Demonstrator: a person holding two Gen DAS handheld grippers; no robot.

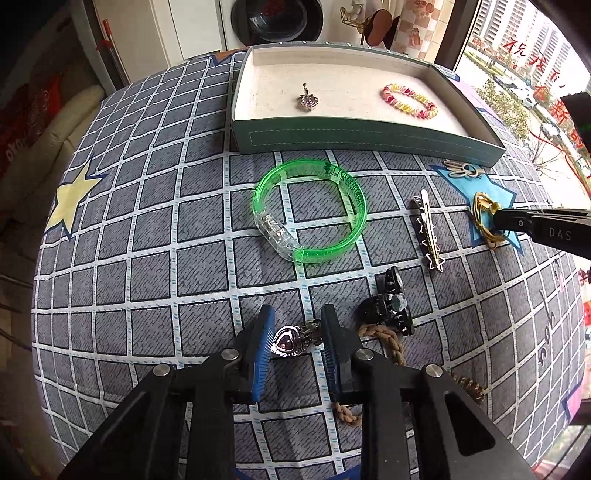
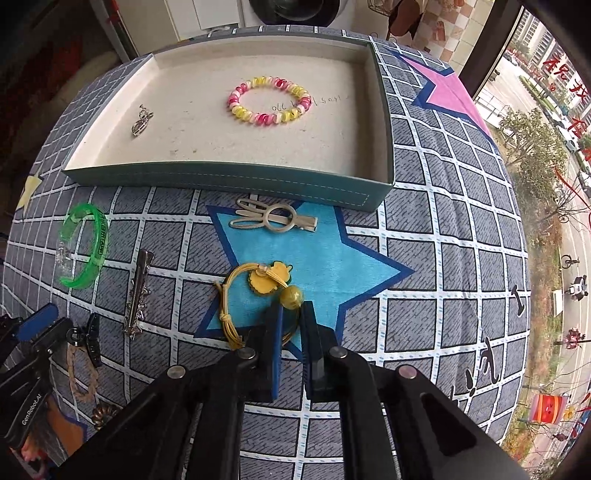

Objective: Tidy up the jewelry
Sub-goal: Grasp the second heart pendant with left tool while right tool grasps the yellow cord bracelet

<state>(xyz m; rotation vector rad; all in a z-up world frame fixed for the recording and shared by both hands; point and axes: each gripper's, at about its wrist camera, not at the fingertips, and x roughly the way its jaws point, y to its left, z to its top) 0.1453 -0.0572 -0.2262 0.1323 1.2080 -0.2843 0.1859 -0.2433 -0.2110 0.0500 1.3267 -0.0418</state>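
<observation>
The work surface is a table covered by a grey cloth (image 1: 147,258) with a white grid and printed stars in yellow, blue and pink. Behind the table stand white cabinet panels (image 1: 184,26) and a front-loading washing machine with a round dark door (image 1: 277,18). To the right, a large window (image 2: 546,147) carrying red lettering admits daylight and overlooks a street with trees and high-rise buildings.
</observation>
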